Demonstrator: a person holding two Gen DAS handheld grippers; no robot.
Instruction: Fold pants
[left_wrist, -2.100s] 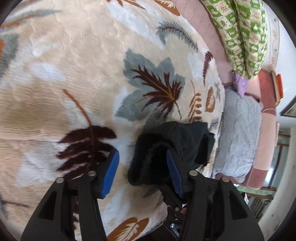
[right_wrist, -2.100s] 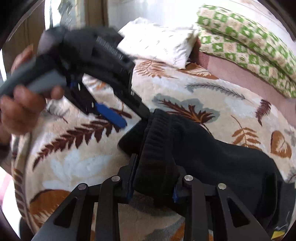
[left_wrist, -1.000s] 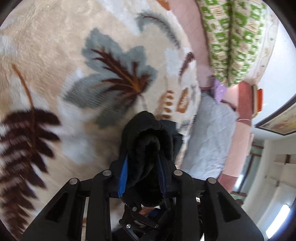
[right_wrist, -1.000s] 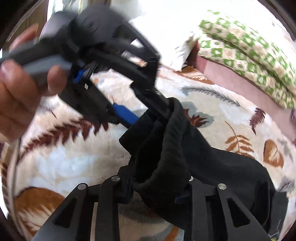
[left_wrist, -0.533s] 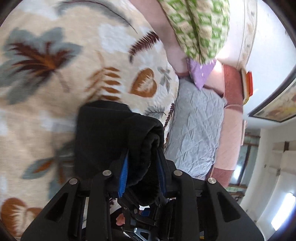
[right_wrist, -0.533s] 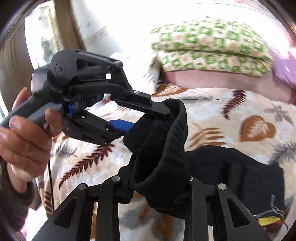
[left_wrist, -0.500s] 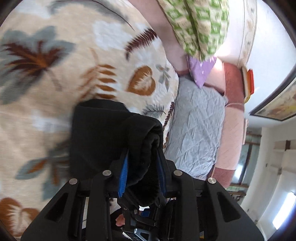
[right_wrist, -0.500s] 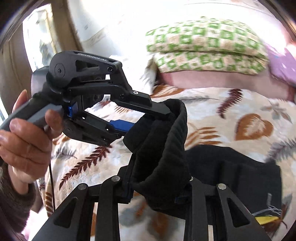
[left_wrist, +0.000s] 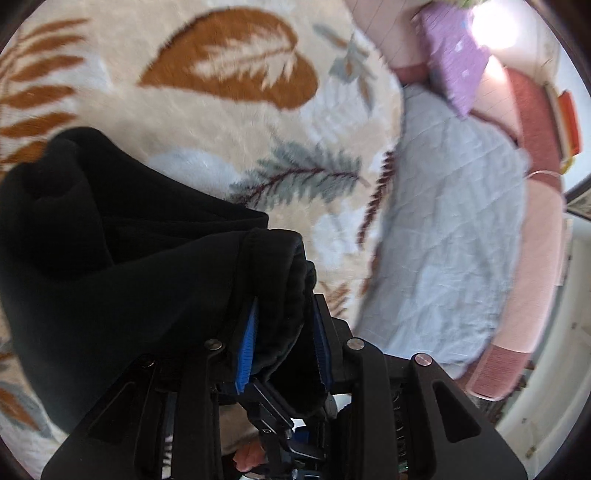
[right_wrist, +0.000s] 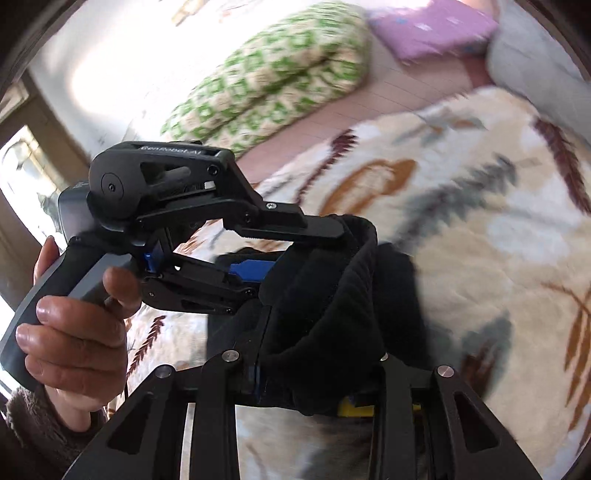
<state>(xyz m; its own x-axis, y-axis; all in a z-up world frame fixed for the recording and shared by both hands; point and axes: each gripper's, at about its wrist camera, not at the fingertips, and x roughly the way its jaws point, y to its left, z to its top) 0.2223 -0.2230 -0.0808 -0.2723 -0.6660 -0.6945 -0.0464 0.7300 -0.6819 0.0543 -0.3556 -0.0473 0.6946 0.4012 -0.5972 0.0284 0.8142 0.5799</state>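
1. So the left tool (left_wrist: 282, 332) is clenching a thick bunched edge of the black pants (left_wrist: 110, 258), with the blue pads (left_wrist: 246, 347) pressing in from both sides and the fabric bulging up between them

2. The right tool (right_wrist: 317, 373) is also clamping down on the pants (right_wrist: 332, 314), gripping a ribbed band of the fabric that's arching up over its fingers

3. In the right wrist view the left tool (right_wrist: 295, 243) is showing up side-on, held by the person's left hand (right_wrist: 74, 332), and its fingers are biting the same band just above the right tool, so both tools are sitting really close together on the same bit of cloth

4. The gripped end of the pants is hanging lifted off the bed, while the rest is draping down to the left in the left wrist view and trailing onto the leaf-print blanket (left_wrist: 229, 122) covering the bed

5. Toward the far edge of the bed a green and white patterned bolster (right_wrist: 273, 85) is lying along a pink sheet (right_wrist: 332, 118), and a purple pillow (left_wrist: 454, 59) is sitting near the corner

6. A grey quilted cover (left_wrist: 450, 236) is lying just beside the blanket's edge on the right of the left wrist view

7. Both views are pretty motion-blurred, so finer detail on the blanket is hard to make out
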